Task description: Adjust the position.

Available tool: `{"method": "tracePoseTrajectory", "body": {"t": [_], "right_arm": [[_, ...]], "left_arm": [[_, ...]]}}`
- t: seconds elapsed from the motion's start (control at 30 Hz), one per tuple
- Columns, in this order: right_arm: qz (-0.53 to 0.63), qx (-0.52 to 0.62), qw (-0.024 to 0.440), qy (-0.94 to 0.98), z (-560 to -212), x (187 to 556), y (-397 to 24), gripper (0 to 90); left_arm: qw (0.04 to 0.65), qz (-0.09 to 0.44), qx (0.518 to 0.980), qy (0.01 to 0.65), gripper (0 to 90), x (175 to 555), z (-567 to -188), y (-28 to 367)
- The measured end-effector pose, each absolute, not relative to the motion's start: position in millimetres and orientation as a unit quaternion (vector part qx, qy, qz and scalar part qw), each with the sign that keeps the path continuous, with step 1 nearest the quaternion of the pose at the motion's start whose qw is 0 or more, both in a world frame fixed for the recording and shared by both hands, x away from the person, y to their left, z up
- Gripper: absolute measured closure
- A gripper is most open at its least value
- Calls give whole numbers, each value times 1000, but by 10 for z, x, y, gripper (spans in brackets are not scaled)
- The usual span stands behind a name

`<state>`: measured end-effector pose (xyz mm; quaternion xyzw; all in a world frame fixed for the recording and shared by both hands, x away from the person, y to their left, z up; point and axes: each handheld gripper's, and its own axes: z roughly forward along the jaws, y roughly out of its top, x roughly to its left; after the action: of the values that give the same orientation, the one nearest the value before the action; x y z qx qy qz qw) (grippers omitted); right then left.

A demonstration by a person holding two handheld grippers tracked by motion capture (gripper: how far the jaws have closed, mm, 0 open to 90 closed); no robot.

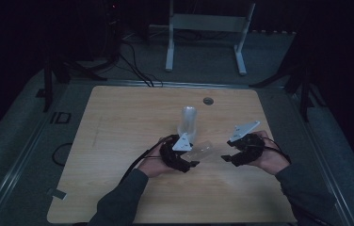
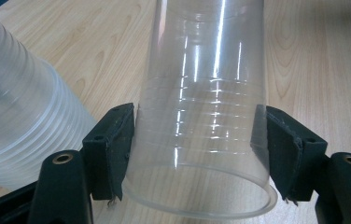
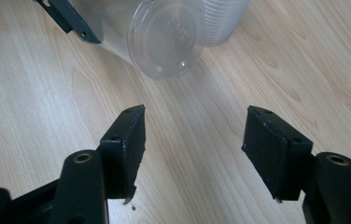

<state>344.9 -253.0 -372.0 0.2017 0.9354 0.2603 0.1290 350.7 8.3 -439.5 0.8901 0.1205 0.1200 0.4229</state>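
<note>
High view dims the clear cup (image 1: 206,151), clamped in left gripper (image 1: 190,163) jaws; right gripper (image 1: 225,157) jaws apart, empty.

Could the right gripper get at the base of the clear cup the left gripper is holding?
Probably yes. The right gripper stands open with only bare table between its jaws and the clear cup, whose base faces it while the left gripper holds it sideways.

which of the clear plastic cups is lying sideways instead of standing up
The single clear cup clamped in the left gripper. It is held sideways just above the table, while the stack of cups behind it stands upright.
</note>
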Motion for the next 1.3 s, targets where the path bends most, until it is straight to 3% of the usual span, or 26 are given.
{"method": "tracePoseTrajectory", "body": {"t": [1.3], "right_arm": [[185, 144, 128, 964, -3715, 3446, -2289, 381]], "left_arm": [[380, 125, 912, 86, 312, 3479, -4329, 26]]}}
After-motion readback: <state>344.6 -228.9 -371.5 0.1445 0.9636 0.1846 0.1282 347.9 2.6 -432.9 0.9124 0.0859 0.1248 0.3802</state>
